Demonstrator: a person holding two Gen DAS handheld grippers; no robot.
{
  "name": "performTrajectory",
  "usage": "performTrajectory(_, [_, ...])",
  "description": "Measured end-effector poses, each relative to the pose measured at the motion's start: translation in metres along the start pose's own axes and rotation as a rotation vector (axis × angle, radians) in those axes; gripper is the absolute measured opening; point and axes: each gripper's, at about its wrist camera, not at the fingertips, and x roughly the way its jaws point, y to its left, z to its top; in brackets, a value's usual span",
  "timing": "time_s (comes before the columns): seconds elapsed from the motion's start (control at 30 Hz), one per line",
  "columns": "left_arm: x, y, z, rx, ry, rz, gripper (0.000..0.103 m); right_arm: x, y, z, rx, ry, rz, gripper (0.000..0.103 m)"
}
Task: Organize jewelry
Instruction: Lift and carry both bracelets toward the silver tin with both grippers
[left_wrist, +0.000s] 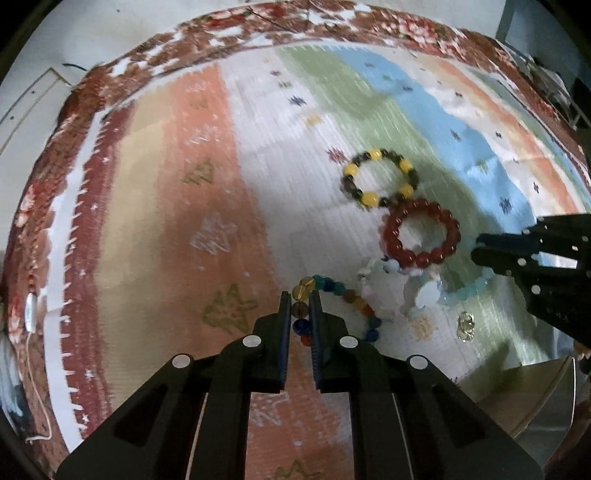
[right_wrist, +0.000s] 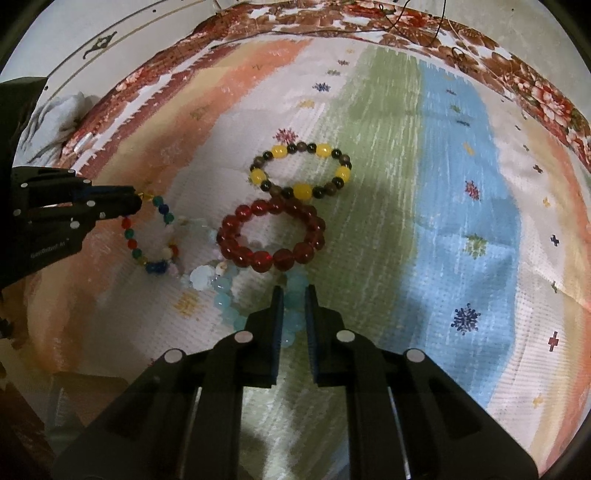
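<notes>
Right wrist view, left gripper (right_wrist: 138, 202) (label blurred), fingers pinching multicolour bracelet (right_wrist: 153, 236), right gripper (right_wrist: 294, 295) pinching pale-blue bracelet (right_wrist: 231, 301).

My two views are dim and warm-toned, bent hard by fisheye with black corners. The left view smears with motion blur; soft shadows pool beneath my jaws.

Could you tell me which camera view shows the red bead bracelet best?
The right wrist view: the red bead bracelet lies near the middle, its whole ring sharp and unobstructed, touching the yellow-and-dark bracelet. The left wrist view also shows all of it, but smaller, off to the right and slightly blurred.
</notes>
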Motion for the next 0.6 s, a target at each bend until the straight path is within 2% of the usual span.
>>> performTrajectory(0.23, [-0.017,0.013,-0.001,-0.038,-0.034,0.003,0.009,-0.019,0.008,0.002,-0.003,-0.036,-0.003,0.013])
performTrajectory(0.6, [-0.042,0.006,-0.004,-0.040,-0.085,-0.002,0.009,-0.049,0.016,-0.002,-0.002,-0.094,-0.028,0.013])
